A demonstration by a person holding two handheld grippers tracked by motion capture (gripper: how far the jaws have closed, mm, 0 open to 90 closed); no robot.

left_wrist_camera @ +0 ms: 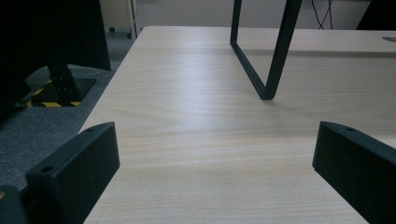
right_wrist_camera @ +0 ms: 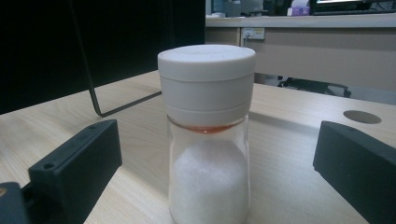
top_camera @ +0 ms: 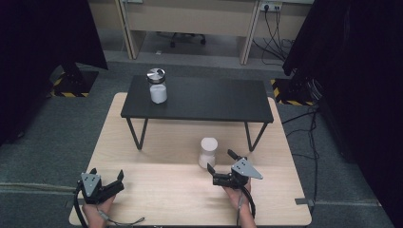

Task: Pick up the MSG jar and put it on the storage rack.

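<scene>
The white-capped shaker jar stands upright on the tabletop, between the right gripper's wide-open jaws. Looks like slick glass, half full of powder, so I'd squeeze the body below the cap. Left gripper sits open, empty.

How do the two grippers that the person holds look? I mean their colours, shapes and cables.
Both are black, blocky tools. The left gripper and the right gripper each carry a grey three-cornered plate on top and end in two thick black jaws with flat faces; a small hole shows near a jaw tip. A dark cable trails back from each gripper along the person's forearm. No sleeves are visible at the wrists.
</scene>
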